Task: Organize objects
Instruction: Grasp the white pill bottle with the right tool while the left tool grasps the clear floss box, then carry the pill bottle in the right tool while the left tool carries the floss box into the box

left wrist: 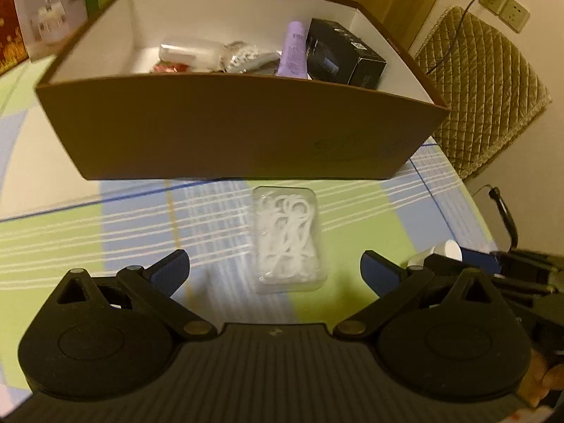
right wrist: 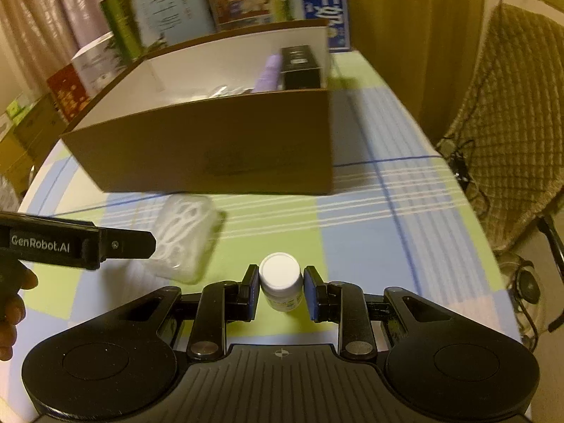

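straight ahead of the left claw [left wrist: 275, 271]: clear case of white cord [left wrist: 287, 238] flat on the desk [left wrist: 105, 218], between its wide-open fingers
long axis: runs away from the claw toward the brown box [left wrist: 225, 130], so the fingers would close across its short width
right claw [right wrist: 278, 290]: clenched on a small white bottle [right wrist: 281, 278], low over the desk
nearer arm: left, for the case
box: just beyond the case

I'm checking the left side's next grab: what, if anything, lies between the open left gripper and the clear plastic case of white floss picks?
Nothing visible. The left gripper is open with the clear plastic case of white floss picks lying just ahead on the checked tablecloth.
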Available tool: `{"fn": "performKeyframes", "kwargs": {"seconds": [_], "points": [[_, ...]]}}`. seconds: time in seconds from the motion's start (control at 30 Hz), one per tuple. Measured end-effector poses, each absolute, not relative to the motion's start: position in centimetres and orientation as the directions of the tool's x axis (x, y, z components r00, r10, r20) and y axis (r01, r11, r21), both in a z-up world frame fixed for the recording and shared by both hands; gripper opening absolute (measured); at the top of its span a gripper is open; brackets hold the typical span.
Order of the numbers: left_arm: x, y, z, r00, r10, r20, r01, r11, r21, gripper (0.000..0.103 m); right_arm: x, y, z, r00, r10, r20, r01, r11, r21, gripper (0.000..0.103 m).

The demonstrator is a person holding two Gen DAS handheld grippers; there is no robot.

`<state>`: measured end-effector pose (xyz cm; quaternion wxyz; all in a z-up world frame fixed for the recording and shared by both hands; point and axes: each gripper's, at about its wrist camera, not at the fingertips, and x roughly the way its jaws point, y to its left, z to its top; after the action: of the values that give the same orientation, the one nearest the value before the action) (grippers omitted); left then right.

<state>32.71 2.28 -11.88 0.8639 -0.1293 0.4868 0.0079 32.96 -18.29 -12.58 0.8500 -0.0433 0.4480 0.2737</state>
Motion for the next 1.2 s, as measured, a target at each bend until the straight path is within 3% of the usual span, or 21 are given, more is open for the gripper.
{"fn": "performKeyframes", "kwargs": {"seconds": [0.5,0.63,0.8,0.93,1.2], "points": [[36.7,0.3,-15.8,0.449,-0.034,-0.893,-0.109,0.990,-0.092,0.100,35.8,-21.0,-13.1,0.457,0.402,-0.794,-0.440,0.877,0.191,0.024],[37.2,0.3,-16.8,0.436,-0.017,-0.900,-0.104,0.992,-0.069,0.085,36.1,-20.9,-13.3,0.452,0.403,-0.796,-0.441,0.877,0.193,0.024],[37.1,0.0,-16.8,0.471,-0.030,-0.882,-0.067,0.995,-0.070,0.076,36.4,-20.6,-13.4,0.447,0.405,-0.797,-0.444,0.875,0.195,0.024],[36.9,-0.4,-16.6,0.478,-0.015,-0.878,-0.022,0.999,-0.030,0.054,36.5,-20.3,-13.4,0.445,0.408,-0.798,-0.450,0.872,0.195,0.024],[35.8,1.0,-16.4,0.457,-0.029,-0.889,-0.031,0.998,-0.048,0.054,36.3,-19.3,-13.4,0.429,0.423,-0.798,-0.479,0.856,0.196,0.024]]}}
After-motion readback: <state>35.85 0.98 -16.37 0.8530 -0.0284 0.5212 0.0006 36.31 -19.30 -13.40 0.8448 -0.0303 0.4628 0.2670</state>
